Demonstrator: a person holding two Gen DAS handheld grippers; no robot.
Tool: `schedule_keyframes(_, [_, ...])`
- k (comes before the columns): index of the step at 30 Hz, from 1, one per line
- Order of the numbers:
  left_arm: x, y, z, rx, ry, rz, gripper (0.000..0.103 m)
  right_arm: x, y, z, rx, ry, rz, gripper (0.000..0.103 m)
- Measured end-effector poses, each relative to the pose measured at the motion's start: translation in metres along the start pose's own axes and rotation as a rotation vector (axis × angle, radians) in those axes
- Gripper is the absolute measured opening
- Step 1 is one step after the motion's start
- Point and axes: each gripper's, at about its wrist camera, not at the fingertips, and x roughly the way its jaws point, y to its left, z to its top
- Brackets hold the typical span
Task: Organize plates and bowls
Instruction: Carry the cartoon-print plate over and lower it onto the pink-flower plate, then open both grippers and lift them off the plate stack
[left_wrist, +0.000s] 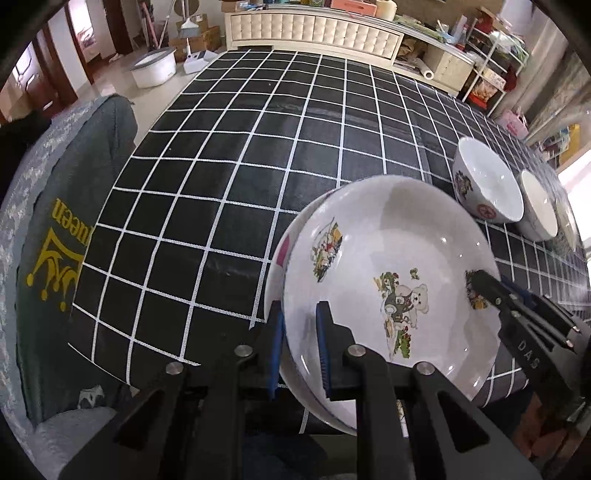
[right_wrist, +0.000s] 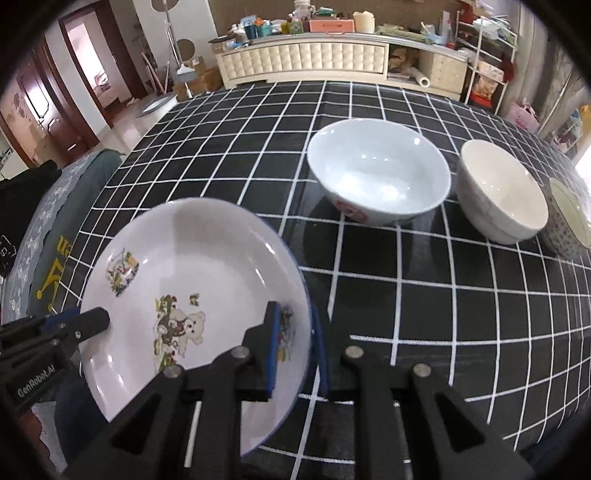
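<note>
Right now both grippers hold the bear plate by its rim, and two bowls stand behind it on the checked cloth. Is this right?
Not quite: three bowls stand there, not two. The right wrist view shows a large white bowl, a cream bowl and a patterned bowl at the edge. The rest holds.

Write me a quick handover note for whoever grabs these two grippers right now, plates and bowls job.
Left gripper: shut on the left rim of the bear-print plate.
Right gripper: shut on the same plate's right rim, so both hold it over the near edge of the checked tablecloth.
A second plate shows just under the held one; whether they touch, I cannot tell.
Three bowls stand apart in a row to the right: the white bowl with red mark, the cream bowl, and the patterned bowl at the frame edge.
Done: nothing visibly stacked.
Left: set the plate down, then gather the bowls.
</note>
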Motion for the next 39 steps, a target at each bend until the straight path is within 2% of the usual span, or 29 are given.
schedule_keyframes(3, [-0.004,-0.002,-0.002,0.008,-0.005,0.013,0.022,-0.003,-0.001,0.001,-0.003,0.002,-0.004,0.029])
schedule_keyframes(5, [-0.01,-0.002,-0.001,-0.002,-0.02,0.024,0.027,-0.01,-0.006,0.002,0.02,-0.023,0.002,0.046])
schedule_keyframes(7, [-0.016,-0.004,0.001,0.014,-0.038,0.022,0.029,-0.017,-0.01,0.005,0.022,-0.044,-0.002,0.056])
schedule_keyframes(8, [-0.021,-0.007,0.002,0.027,-0.049,0.028,0.029,-0.019,-0.012,0.006,0.025,-0.05,0.0,0.057])
schedule_keyframes(10, [-0.028,-0.012,0.005,0.038,-0.07,0.025,0.03,-0.025,-0.015,0.009,0.035,-0.064,0.018,0.057])
schedule_keyframes(16, [-0.052,-0.037,0.017,0.057,-0.121,-0.021,0.041,-0.046,-0.03,0.022,0.051,-0.093,0.051,0.057])
schedule_keyframes(24, [-0.066,-0.081,0.035,0.118,-0.154,-0.084,0.052,-0.067,-0.06,0.034,0.082,-0.119,0.042,0.057])
schedule_keyframes(39, [-0.058,-0.156,0.081,0.209,-0.149,-0.142,0.055,-0.08,-0.108,0.066,0.118,-0.153,0.007,0.057])
